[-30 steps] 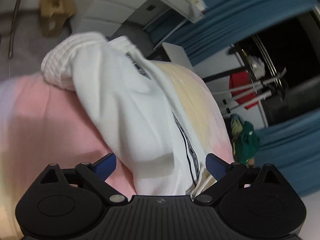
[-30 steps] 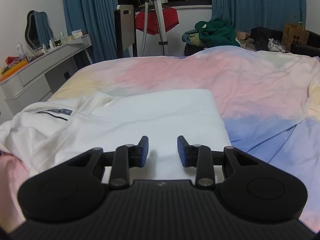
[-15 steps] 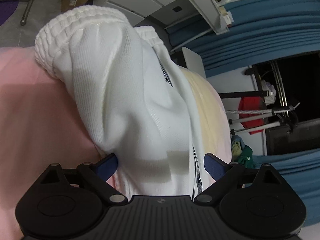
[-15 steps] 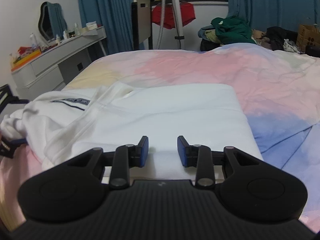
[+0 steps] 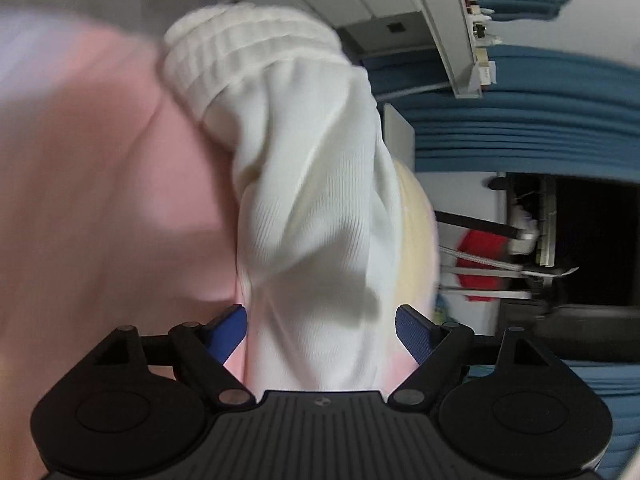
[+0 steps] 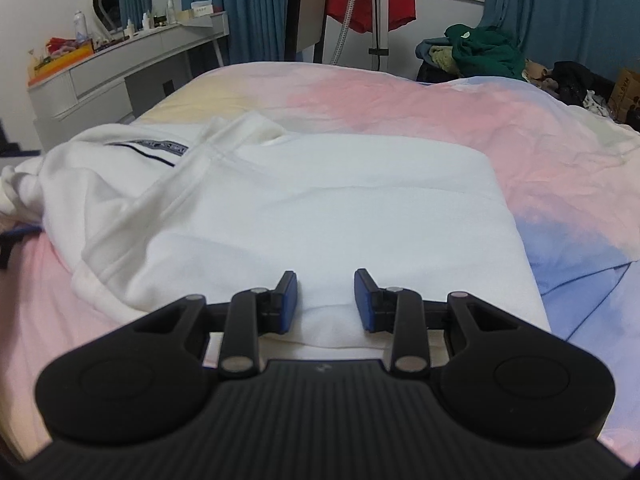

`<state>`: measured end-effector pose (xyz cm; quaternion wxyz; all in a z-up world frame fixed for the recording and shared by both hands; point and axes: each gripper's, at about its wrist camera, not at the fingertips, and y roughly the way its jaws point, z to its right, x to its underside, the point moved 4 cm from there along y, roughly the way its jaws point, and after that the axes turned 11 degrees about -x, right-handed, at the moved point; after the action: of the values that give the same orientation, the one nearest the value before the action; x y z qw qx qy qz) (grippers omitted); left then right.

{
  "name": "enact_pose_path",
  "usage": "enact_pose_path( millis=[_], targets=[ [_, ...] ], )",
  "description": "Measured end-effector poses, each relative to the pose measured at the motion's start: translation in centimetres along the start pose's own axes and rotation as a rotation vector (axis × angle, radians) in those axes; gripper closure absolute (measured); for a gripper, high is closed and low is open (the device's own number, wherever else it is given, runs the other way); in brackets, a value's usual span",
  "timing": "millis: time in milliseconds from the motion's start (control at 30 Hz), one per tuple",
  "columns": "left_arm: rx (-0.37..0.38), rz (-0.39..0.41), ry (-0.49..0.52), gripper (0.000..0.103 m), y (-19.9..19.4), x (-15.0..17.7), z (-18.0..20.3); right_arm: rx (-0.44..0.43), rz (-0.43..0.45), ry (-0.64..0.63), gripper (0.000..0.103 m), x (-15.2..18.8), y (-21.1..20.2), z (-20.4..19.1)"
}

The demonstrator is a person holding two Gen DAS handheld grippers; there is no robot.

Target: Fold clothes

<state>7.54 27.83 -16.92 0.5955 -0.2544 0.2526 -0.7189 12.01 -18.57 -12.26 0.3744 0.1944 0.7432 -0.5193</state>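
A white sweatshirt point(image 6: 320, 204) with a dark striped band lies on the pastel bedspread point(image 6: 460, 108), its body folded flat. Its sleeve point(image 5: 312, 208) with a ribbed cuff point(image 5: 248, 52) fills the left wrist view. My left gripper point(image 5: 320, 332) is wide open, its blue pads on either side of the sleeve, which lies between them. My right gripper point(image 6: 326, 300) is partly open, low over the near hem of the folded body, with cloth between the pads but not pinched.
A grey dressing table point(image 6: 120, 68) with bottles stands left of the bed. A stand with a red garment point(image 6: 372, 4) and a pile of green clothes point(image 6: 480, 52) lie beyond the bed. Blue curtains point(image 6: 560, 12) hang behind.
My left gripper has slid along the sleeve toward the cuff and stays open. My right gripper has drifted slightly; the folded body has not moved.
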Motion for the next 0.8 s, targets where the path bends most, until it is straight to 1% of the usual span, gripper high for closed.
enact_pose_path(
  millis=[67,200,300,400,467,500,600,733,800],
  targets=[
    [0.047,-0.028,-0.043,0.021,-0.6,-0.2,-0.7,-0.001,0.002,0.005,0.069,0.1,-0.1,0.0],
    [0.052,0.005,0.037,0.020,-0.4,-1.6,0.9,-0.001,0.004,0.005,0.069,0.0,-0.2,0.0],
    [-0.037,0.009,0.078,0.022,-0.6,-2.2,1.0,-0.003,0.003,0.007,0.069,0.0,-0.2,0.0],
    [-0.080,0.025,0.101,0.021,-1.1,-3.0,0.9,-0.008,0.003,0.015,0.069,-0.1,-0.2,0.1],
    [-0.109,0.036,0.116,0.019,-1.4,-3.5,0.8,-0.010,0.002,0.017,0.069,-0.2,-0.1,0.1],
    [-0.123,0.041,0.124,0.016,-1.5,-3.7,0.8,-0.010,0.002,0.017,0.069,-0.2,0.0,0.1],
    [-0.166,0.057,0.146,0.016,-2.0,-4.5,0.7,-0.020,0.001,0.029,0.069,-0.4,0.0,0.4],
    [-0.187,0.151,0.158,0.018,-1.4,-5.2,2.1,-0.034,0.000,0.054,0.069,-0.6,0.1,0.8],
    [-0.178,0.191,0.166,0.021,-1.0,-5.3,2.9,-0.036,0.002,0.043,0.069,-0.7,0.0,0.6]
  ],
)
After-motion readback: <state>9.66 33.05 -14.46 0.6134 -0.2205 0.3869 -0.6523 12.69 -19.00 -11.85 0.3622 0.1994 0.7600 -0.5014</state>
